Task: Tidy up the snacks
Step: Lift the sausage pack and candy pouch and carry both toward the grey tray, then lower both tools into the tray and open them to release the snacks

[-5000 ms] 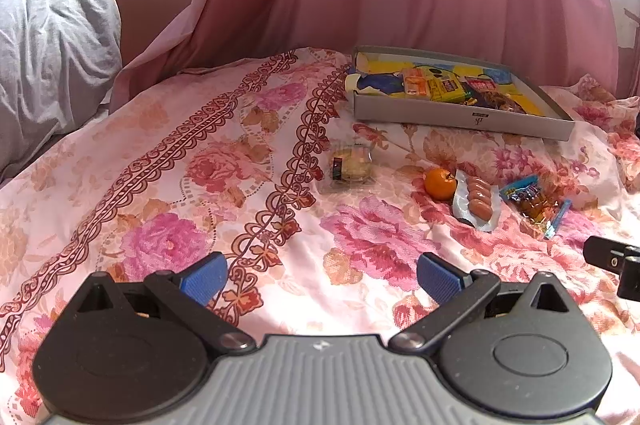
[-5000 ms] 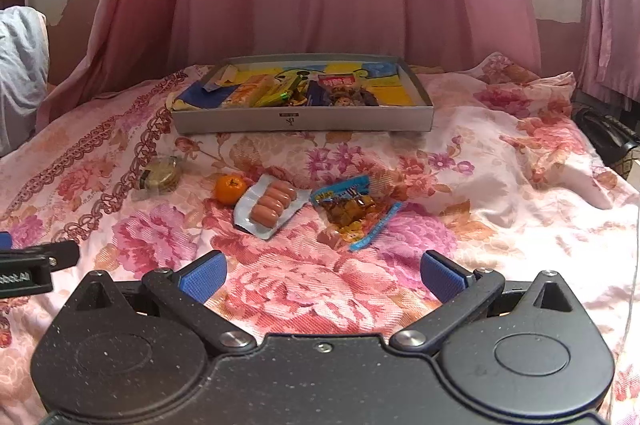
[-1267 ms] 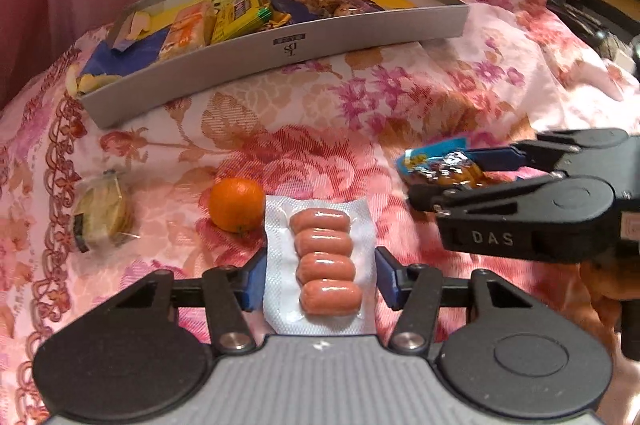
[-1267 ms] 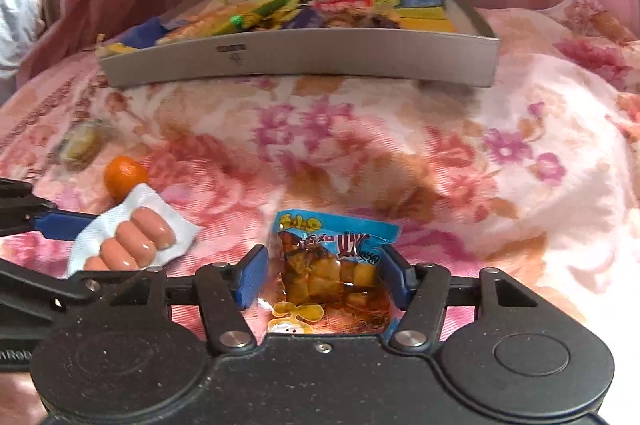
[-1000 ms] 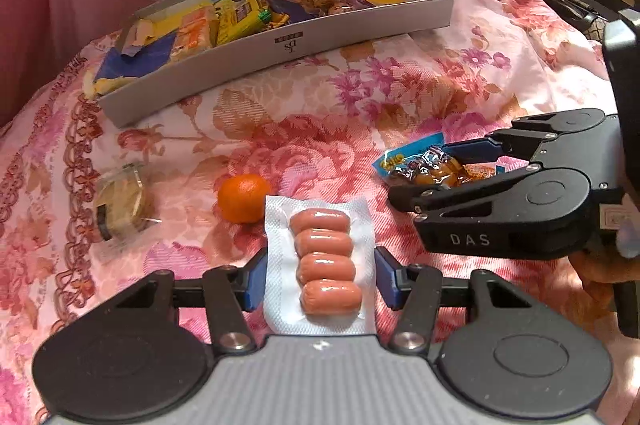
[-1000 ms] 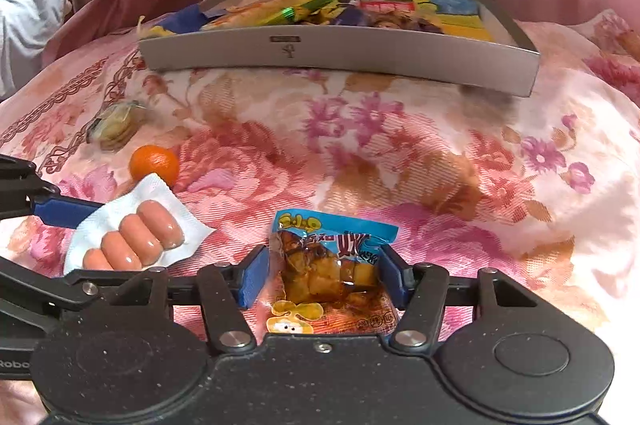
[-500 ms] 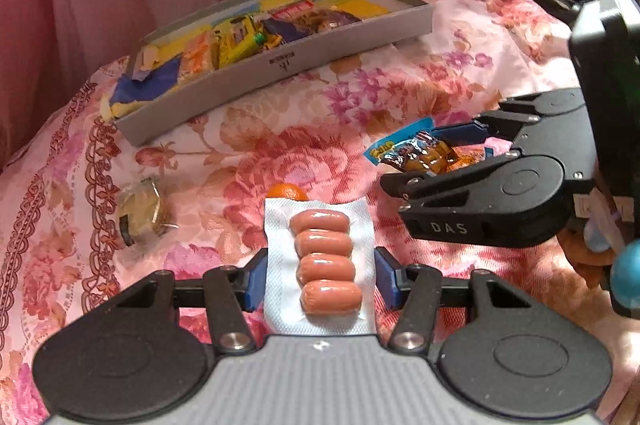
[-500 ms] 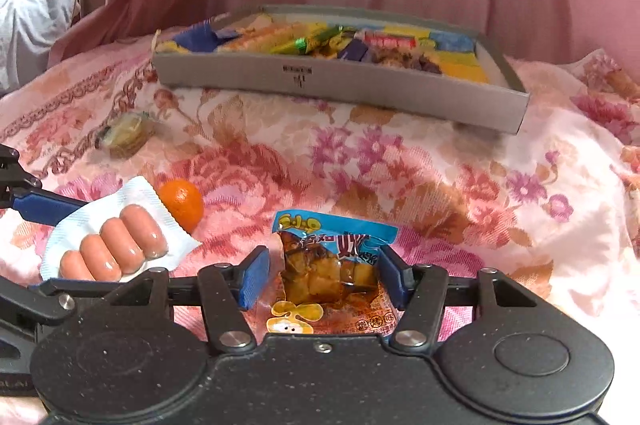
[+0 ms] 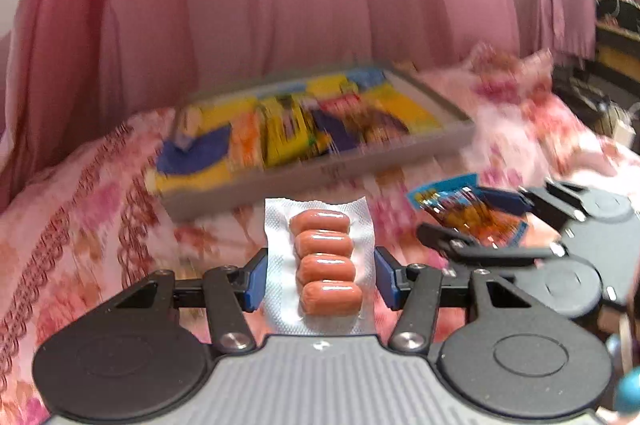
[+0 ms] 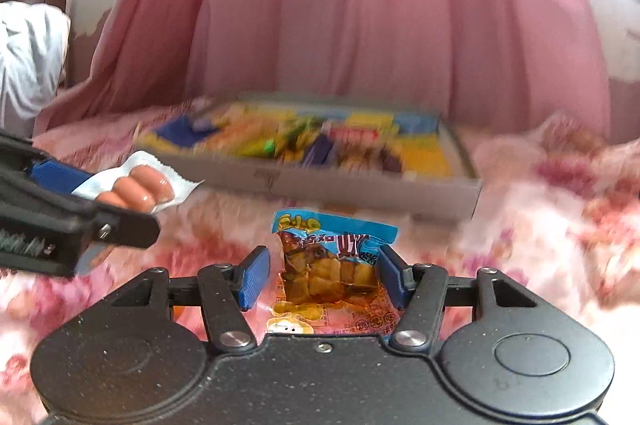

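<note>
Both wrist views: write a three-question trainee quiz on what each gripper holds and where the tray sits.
1. True or false: the left gripper is shut on the sausage pack.
2. Multiple choice: the right gripper holds A) an orange, B) the blue snack packet, C) nothing.
3. Fill in: the grey tray of snacks lies on the floral ______, ahead of both grippers.

Key
1. True: its jaws press both side edges of the white pack of four sausages.
2. B: its jaws close on the packet of brown pieces.
3. Bedspread; the tray is motion-blurred in both views, so its contents cannot be read individually.
</note>
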A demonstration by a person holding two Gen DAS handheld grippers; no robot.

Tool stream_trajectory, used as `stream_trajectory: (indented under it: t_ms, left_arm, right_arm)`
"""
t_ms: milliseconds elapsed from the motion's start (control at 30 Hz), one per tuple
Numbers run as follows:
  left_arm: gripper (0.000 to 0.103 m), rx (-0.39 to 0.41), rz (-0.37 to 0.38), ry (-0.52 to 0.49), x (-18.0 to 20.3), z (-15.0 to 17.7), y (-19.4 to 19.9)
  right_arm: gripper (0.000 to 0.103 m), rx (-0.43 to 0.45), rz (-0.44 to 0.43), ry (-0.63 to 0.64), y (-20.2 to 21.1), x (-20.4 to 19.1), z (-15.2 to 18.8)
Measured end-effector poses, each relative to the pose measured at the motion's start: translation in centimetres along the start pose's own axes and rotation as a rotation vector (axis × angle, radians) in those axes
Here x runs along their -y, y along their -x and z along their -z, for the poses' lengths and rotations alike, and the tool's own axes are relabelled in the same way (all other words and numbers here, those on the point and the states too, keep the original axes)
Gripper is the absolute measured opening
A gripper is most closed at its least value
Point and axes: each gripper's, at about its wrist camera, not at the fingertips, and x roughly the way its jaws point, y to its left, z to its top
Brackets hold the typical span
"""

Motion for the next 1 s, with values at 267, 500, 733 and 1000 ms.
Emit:
stream_trajectory:
  t_ms: [267, 500, 733, 1000]
  left_arm:
    - [0.058, 0.100, -0.030, 0.043, -0.4, -4.1, -2.3]
    - [0.058, 0.157, -0.035, 0.027, -0.2, -6.7, -5.1]
    - [0.058, 0.209, -0.046, 0.002, 0.0, -9.1, -8.4]
    - [0.058, 0.217, -0.044, 0.024, 0.1, -10.4, -12.6]
  right_arm:
    - [0.060, 0.173, 0.084, -0.034, -0.2, 1.5, -1.7]
    - [0.060, 0.331, 0.158, -0.176, -2.5, 4.1, -3.7]
    - [0.060, 0.370, 0.181, -0.282, -5.8, 7.1, -5.7]
    - [0.060, 0.368, 0.183, -0.305, -8.8, 7.8, -6.1]
